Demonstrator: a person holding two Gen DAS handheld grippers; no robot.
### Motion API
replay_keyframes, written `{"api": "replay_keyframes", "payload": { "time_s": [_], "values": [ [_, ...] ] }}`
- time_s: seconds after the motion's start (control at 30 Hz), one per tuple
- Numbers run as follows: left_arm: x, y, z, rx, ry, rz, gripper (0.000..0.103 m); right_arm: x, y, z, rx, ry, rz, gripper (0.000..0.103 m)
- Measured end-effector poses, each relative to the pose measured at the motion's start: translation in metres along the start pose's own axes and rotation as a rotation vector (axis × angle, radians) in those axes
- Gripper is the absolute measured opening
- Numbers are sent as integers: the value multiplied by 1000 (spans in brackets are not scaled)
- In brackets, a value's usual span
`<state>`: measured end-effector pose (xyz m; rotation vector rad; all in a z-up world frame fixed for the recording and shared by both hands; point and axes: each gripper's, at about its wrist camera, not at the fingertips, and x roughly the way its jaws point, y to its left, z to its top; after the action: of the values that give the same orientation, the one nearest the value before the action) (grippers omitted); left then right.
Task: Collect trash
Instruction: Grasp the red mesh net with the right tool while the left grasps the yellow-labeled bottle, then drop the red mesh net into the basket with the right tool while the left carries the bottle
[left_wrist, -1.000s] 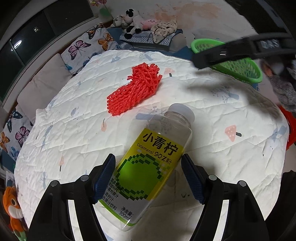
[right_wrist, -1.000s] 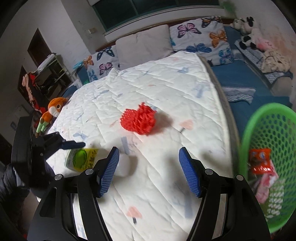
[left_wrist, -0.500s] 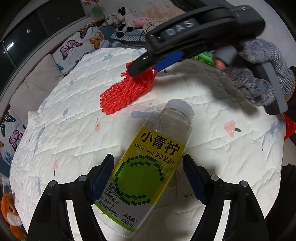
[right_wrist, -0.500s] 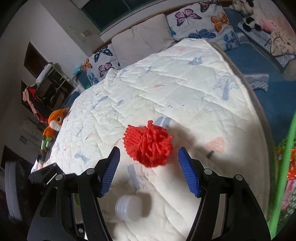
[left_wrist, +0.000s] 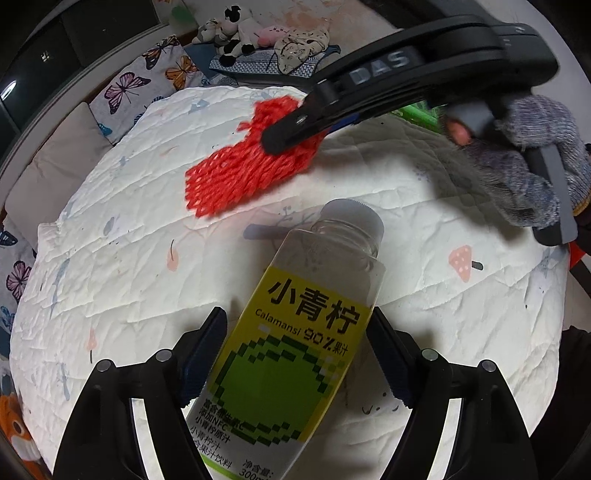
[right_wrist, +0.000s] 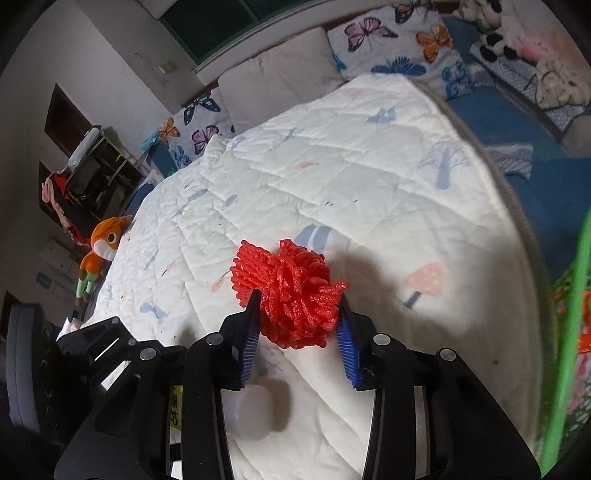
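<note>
An empty clear bottle (left_wrist: 295, 354) with a yellow-green label lies on the white quilt (left_wrist: 110, 295), cap pointing away. My left gripper (left_wrist: 295, 350) stands open around its lower half, one pad on each side. Beyond the bottle lies a red foam net (left_wrist: 236, 177). In the right wrist view my right gripper (right_wrist: 299, 317) has the bunched end of the red foam net (right_wrist: 291, 295) between its blue pads; the jaws are closing and both pads touch it. A gloved hand (left_wrist: 524, 177) holds that gripper. The bottle's white cap (right_wrist: 255, 410) shows blurred below.
A green mesh basket (right_wrist: 576, 295) with wrappers inside stands off the bed's right edge. Butterfly pillows (right_wrist: 399, 44) and grey cushions line the head of the bed. Plush toys (left_wrist: 240, 33) lie on a blue cover, and an orange plush (right_wrist: 99, 251) sits at the left edge.
My right gripper has come from the basket over to the red net and its jaws have narrowed onto the bunched end. The left gripper stays around the bottle.
</note>
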<state>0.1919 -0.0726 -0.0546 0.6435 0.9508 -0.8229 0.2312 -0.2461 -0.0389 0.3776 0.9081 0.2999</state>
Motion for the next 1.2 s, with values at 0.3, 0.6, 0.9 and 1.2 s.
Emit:
{"api": "replay_keyframes", "payload": {
  "time_s": [0.3,0.6,0.9,1.2],
  "values": [
    [-5,-11,-3,-37,-27,27,67,-46,-11,-18,-59,-69,-101,39],
    [-12,-38,-3,-114,-55,50,58,-78,-23,-38,-72,-102,-169,39],
    [-27,-49,-4,-237,-111,81,56,-108,-43,-57,-41,-141,-211,39],
    [-44,-61,7,-320,-205,45,56,-140,-76,-70,28,-180,-285,39]
  ]
}}
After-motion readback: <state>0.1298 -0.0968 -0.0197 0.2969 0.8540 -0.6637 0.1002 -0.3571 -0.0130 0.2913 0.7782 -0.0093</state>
